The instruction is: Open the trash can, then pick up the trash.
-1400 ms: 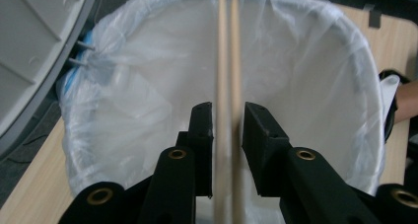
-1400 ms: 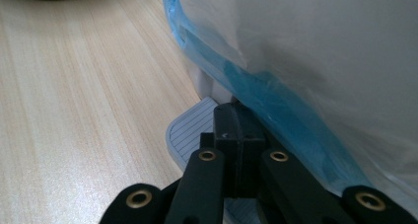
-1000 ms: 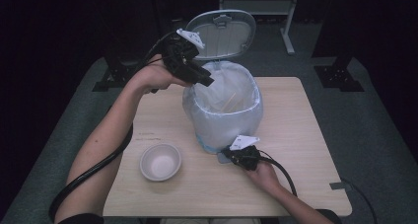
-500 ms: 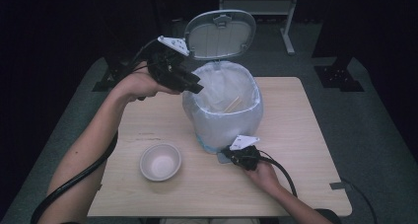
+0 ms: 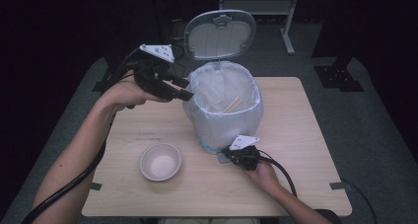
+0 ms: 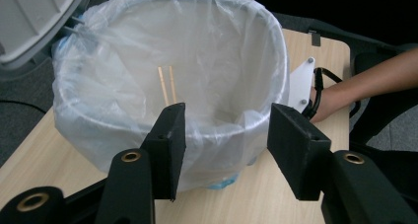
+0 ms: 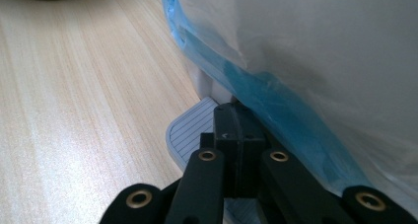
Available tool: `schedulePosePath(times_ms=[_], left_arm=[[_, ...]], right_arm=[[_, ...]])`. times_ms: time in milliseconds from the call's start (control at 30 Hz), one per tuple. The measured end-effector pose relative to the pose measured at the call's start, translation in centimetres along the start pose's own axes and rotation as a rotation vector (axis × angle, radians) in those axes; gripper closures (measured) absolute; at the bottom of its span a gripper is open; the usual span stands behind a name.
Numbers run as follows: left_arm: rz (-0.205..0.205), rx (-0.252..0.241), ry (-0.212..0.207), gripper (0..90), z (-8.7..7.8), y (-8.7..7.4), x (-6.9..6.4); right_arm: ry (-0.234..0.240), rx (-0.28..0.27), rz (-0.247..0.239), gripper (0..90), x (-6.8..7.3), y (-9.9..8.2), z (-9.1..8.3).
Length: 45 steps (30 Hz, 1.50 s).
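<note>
A small pedal bin (image 5: 224, 110) lined with a pale plastic bag (image 6: 148, 76) stands on the wooden table (image 5: 305, 135), toward its far side, and its grey lid (image 5: 220, 34) stands raised behind it. Two thin wooden sticks (image 6: 166, 86) lie inside the bag, leaning against its inner wall (they show as a pale sliver in the high view).

The left gripper (image 5: 185, 88) hangs in the air just beside the bin's left rim, its tips pointing at the opening. Its jaws have just been opening and now stand about half apart, with nothing between them; in the left gripper view the bag's rim lies beyond them.

The right gripper (image 5: 235, 155) is low at the near foot of the bin, jaws closed tight together with nothing between them, their tip resting on the bin's ribbed grey pedal (image 7: 190, 130).

A white bowl (image 5: 159, 161) sits on the table, well apart from the bin, on the near left.
</note>
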<state>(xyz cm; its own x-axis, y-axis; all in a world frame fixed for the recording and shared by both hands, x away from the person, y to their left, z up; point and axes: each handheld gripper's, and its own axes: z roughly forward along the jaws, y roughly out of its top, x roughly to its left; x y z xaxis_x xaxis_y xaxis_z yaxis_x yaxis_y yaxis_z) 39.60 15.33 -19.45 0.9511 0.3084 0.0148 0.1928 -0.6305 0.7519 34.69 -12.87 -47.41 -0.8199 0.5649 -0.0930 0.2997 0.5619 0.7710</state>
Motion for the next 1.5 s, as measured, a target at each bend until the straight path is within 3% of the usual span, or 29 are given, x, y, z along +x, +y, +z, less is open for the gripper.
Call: schedulePosePath(times_ms=[433,1500], left_arm=[[-0.045,-0.025,0.028,38.2,-2.1,-3.8,-0.5],[-0.079,-0.030,0.057,29.2,-3.0,-10.1,-1.3]], right_arm=[[-0.002,-0.001,-0.007,90.0,-0.1,0.0,0.0],[0.002,0.003,0.002,89.9,0.0,0.1,0.0]])
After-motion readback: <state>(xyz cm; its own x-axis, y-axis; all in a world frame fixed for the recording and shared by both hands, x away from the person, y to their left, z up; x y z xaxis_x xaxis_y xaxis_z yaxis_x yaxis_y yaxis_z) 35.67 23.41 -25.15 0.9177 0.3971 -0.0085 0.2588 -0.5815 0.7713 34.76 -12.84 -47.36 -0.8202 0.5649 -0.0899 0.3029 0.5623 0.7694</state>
